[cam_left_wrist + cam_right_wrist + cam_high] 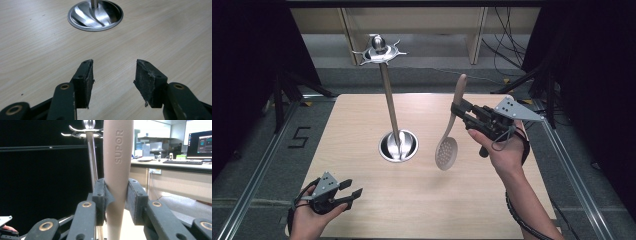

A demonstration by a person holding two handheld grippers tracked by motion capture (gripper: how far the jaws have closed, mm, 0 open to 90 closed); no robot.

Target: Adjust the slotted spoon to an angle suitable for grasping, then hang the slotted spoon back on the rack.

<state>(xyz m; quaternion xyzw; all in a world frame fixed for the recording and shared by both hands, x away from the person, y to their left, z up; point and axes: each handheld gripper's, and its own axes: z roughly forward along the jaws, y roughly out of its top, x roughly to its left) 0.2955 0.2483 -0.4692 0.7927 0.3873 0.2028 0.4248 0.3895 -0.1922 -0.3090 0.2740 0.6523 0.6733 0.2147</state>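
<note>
Pale wood table (362,125) fills the middle of the floor, dark curtains on both sides and a shelf unit behind. The landmark is the stand (391,107) — a steel rod rising from a round base at the table's centre, tilted in the high view, with a crown of hooks (379,50) at its top.

Nearest, toward the person and left of the stand's base, the left gripper (352,191) rests low over the table's near edge, jaws spread wide with nothing between them; its own view looks across bare wood to the base (95,15).

Farther in, right of the stand, the right gripper (455,111) is lifted well above the table. Its pads (102,195) are clamped on the handle of a beige slotted spoon (448,142) marked SUPOR, jaws narrowed to the handle's width.

The spoon hangs near upright: perforated bowl down, at about the height of the base and just right of it, handle end up. That upper end lies lower than the hooks and to their right — in the right gripper view the hooks (82,131) sit just left of the handle.

Judging from this, the spoon is meant for a hook, so it would have to go up and left toward the crown, long axis kept vertical. The right hand is the nearer one.
</note>
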